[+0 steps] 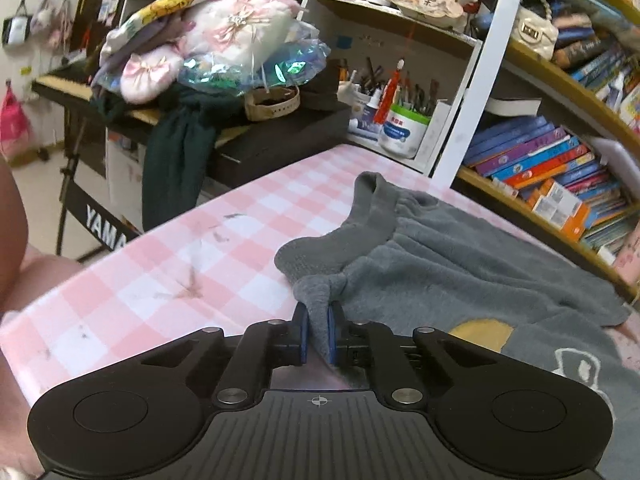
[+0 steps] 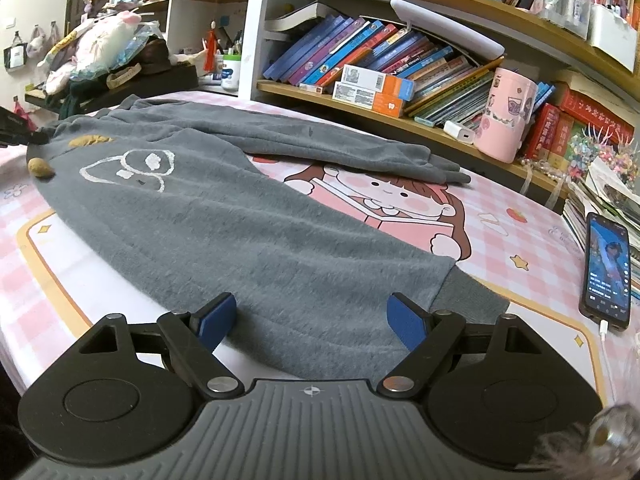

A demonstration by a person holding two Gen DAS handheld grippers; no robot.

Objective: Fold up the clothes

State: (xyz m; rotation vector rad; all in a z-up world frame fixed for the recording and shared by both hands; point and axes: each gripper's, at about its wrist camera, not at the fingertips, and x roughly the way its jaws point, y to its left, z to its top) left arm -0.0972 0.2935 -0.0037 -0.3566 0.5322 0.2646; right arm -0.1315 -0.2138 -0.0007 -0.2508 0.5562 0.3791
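A grey fleece pair of trousers (image 2: 240, 216) with a white cartoon print lies spread on the pink checked table cover (image 1: 160, 264). In the left wrist view my left gripper (image 1: 318, 320) is shut on a pinched fold of the grey waistband (image 1: 320, 300), with cloth squeezed between the blue pads. The waistband's loose end (image 1: 372, 208) curls up behind it. In the right wrist view my right gripper (image 2: 312, 320) stands open over the near trouser leg's hem, its blue pads (image 2: 216, 320) apart on either side of the cloth and not pressing it. The other leg (image 2: 340, 148) lies along the far side.
A phone (image 2: 608, 268) on a cable lies at the table's right edge. A pink cup (image 2: 506, 116) and book-filled shelves (image 2: 400, 64) line the far side. A keyboard piled with soft toys and clothes (image 1: 208, 48) stands beyond the table's left end.
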